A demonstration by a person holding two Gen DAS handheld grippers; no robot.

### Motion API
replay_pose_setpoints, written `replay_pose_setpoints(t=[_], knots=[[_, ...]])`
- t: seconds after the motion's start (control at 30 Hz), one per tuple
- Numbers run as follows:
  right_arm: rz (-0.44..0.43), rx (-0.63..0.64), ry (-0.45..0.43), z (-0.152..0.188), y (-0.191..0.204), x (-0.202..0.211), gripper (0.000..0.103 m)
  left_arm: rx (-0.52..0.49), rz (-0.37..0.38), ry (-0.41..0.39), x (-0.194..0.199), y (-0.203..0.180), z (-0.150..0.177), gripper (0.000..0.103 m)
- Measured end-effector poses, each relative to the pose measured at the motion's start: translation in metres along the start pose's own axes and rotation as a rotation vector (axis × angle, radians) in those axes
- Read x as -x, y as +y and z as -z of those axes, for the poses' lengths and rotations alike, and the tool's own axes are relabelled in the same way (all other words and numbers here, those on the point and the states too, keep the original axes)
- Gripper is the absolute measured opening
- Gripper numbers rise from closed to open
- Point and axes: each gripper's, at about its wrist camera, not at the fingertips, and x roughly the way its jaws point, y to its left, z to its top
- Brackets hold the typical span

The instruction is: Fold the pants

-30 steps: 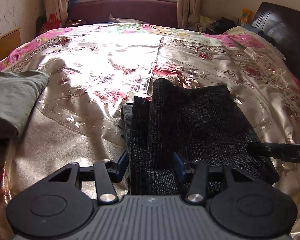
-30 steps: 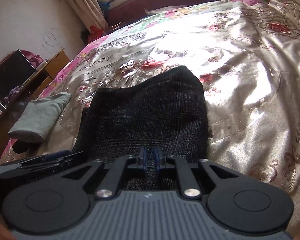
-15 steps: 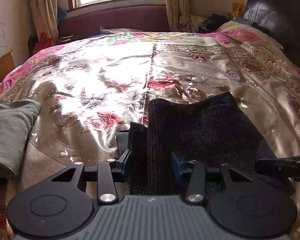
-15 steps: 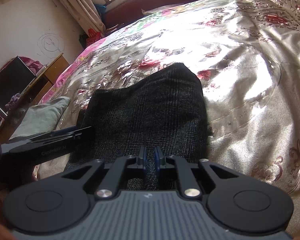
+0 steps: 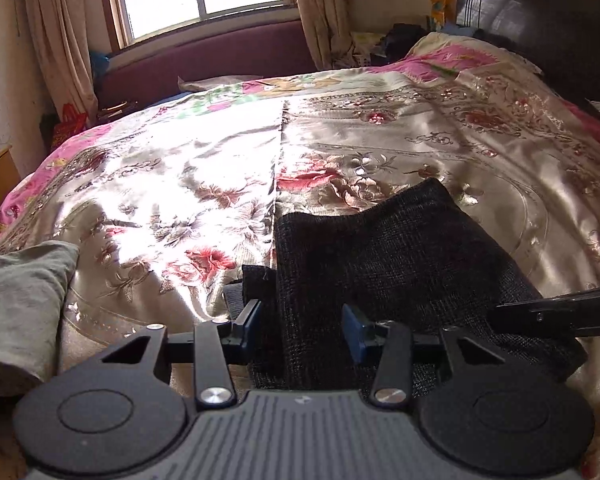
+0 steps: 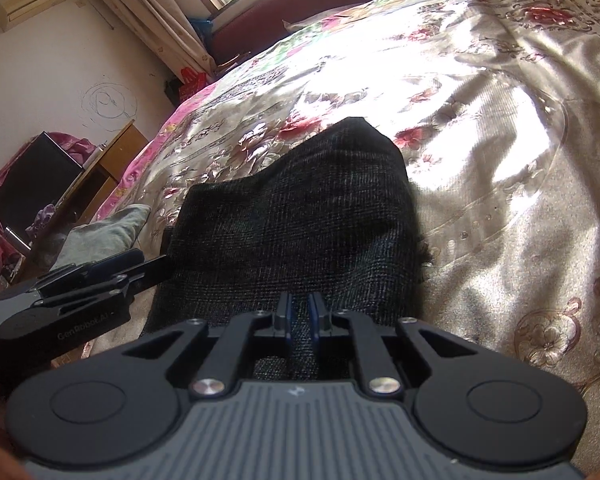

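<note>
The dark knit pants (image 5: pixel 384 264) lie folded on the floral satin bedspread (image 5: pixel 204 184), near the front edge. My left gripper (image 5: pixel 302 326) is open, its jaws straddling the near left edge of the pants. My right gripper (image 6: pixel 299 318) is shut on the near edge of the pants (image 6: pixel 300 216), with cloth pinched between the blue pads. The right gripper also shows at the right edge of the left wrist view (image 5: pixel 560 314). The left gripper shows at the left of the right wrist view (image 6: pixel 84 284).
A folded grey-green garment (image 5: pixel 18 304) lies at the bed's left front corner. A dark headboard (image 5: pixel 540 20) stands at the right. A wooden bedside cabinet (image 6: pixel 104 168) and a black box (image 6: pixel 32 184) stand left of the bed. A window with curtains is behind.
Both grippers have tilted upward and lifted slightly, showing more of the window. The left jaws stay open around the pants' edge, and the right stays shut on the cloth.
</note>
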Motion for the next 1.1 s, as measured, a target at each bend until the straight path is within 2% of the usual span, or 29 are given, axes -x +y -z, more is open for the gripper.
replay_pose_setpoints(t=[0.1,0.23,0.37,0.4,0.47,0.5,0.57,0.6,0.73,0.83,0.97,1.03,1.1], knots=[[0.001,0.006,0.001,0.000,0.001,0.001,0.012,0.041,0.030,0.034,-0.017,0.004,0.003,0.057],[0.004,0.012,0.001,-0.002,0.001,0.002,0.011,0.044,0.090,0.017,-0.011,0.003,-0.005,0.038],[0.014,0.003,-0.014,-0.006,-0.002,0.005,0.012,0.023,0.106,0.026,-0.011,0.008,0.002,0.037],[0.015,0.004,-0.015,-0.007,-0.003,0.004,0.012,0.019,0.112,0.021,-0.012,0.009,0.003,0.037],[0.022,0.012,-0.010,-0.009,-0.004,0.000,0.012,0.027,0.105,0.019,-0.018,0.006,0.000,0.046],[0.025,0.016,-0.006,-0.010,-0.004,-0.003,0.012,0.045,0.119,0.020,-0.025,0.006,-0.002,0.059],[0.030,0.018,-0.001,-0.011,-0.002,-0.008,0.012,0.083,0.123,0.027,-0.034,0.005,-0.005,0.062],[0.032,0.023,0.000,-0.011,-0.001,-0.009,0.012,0.094,0.121,0.031,-0.035,0.006,-0.006,0.059],[0.037,0.040,0.007,-0.012,0.001,-0.008,0.013,0.072,0.130,0.002,-0.017,0.009,-0.004,0.027],[0.030,0.043,0.008,-0.010,0.002,-0.006,0.013,0.043,0.159,-0.025,0.005,0.010,0.000,0.022],[-0.014,0.042,0.027,-0.004,0.006,-0.002,0.013,0.031,0.160,-0.043,0.019,0.007,0.012,0.022],[-0.012,0.077,0.041,0.000,0.011,-0.007,0.012,0.090,0.128,-0.008,0.001,0.019,0.017,0.024],[-0.012,0.087,0.047,0.002,0.013,-0.012,0.012,0.169,0.139,0.006,-0.008,0.034,0.022,0.026]])
